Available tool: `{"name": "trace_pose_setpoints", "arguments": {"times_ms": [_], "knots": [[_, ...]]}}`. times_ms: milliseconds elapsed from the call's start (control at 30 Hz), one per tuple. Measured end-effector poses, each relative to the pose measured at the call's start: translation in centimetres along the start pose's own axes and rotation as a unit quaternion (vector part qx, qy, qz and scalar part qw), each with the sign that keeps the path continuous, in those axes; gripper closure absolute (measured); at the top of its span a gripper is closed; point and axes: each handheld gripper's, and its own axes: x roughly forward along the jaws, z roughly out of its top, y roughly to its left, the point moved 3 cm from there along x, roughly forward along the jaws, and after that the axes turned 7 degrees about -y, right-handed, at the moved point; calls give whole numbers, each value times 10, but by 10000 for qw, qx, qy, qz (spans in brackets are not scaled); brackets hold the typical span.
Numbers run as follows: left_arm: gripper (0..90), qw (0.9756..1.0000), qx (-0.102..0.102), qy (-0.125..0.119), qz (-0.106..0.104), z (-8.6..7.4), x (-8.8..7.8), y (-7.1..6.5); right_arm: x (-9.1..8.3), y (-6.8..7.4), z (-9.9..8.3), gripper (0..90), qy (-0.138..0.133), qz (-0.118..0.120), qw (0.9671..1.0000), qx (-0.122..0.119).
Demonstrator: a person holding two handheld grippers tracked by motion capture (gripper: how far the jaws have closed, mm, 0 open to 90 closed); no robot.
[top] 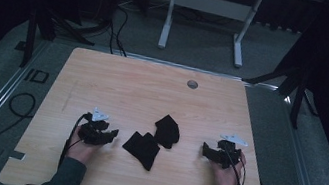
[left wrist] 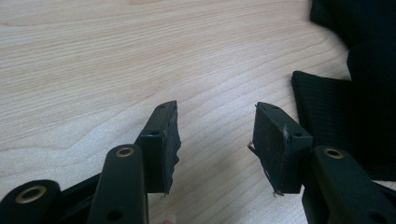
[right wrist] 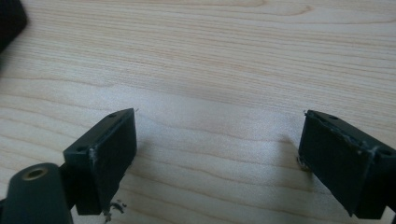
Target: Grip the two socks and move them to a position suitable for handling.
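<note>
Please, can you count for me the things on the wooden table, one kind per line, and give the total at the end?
Black cloth pieces: 2, one nearer and one farther
Grippers: 2, the left gripper and the right gripper, both open
Round grommet in the table: 1
Total: 5

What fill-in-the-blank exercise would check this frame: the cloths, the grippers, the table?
1. The number of black cloths on the table is ____.
2. Both the left gripper and the right gripper have jaws that are ____.
3. The cloths lie ____ the two grippers.
4. Between the right gripper's jaws there is bare ____.

Missing words: two; open; between; wood
</note>
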Motion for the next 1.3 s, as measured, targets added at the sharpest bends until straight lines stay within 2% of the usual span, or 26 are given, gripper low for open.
{"name": "trace_pose_setpoints", "arguments": {"times_ms": [267, 433, 567, 667, 767, 900, 1200, 1300], "knots": [[510, 10000, 18, -1, -18, 0, 1, -2, -1, 2, 0, 134, 8, -64, 10000, 64], [510, 10000, 14, 9, -22, 0, 2, -3, -3, 2, 0, 154, 56, -15, 10000, 20], [511, 10000, 45, 14, -32, 0, 2, -4, -8, 4, 1, 338, 103, -11, 9999, 4], [511, 10000, 51, 14, -35, 1, 2, -4, -11, 8, 2, 419, 127, 114, 9998, -81], [511, 10000, 64, 11, -40, 1, 2, -5, -12, 13, 2, 465, 131, 241, 9995, -138], [512, 10000, 76, 4, -49, 1, 2, -5, -15, 22, 5, 510, 93, 360, 9988, -331], [512, 9999, 99, -9, -64, 2, 2, -7, -24, 51, 13, 509, 6, 711, 9948, -723], [512, 9999, 112, -10, -73, 2, 1, -7, -26, 60, 15, 521, -16, 860, 9932, -780]]}}
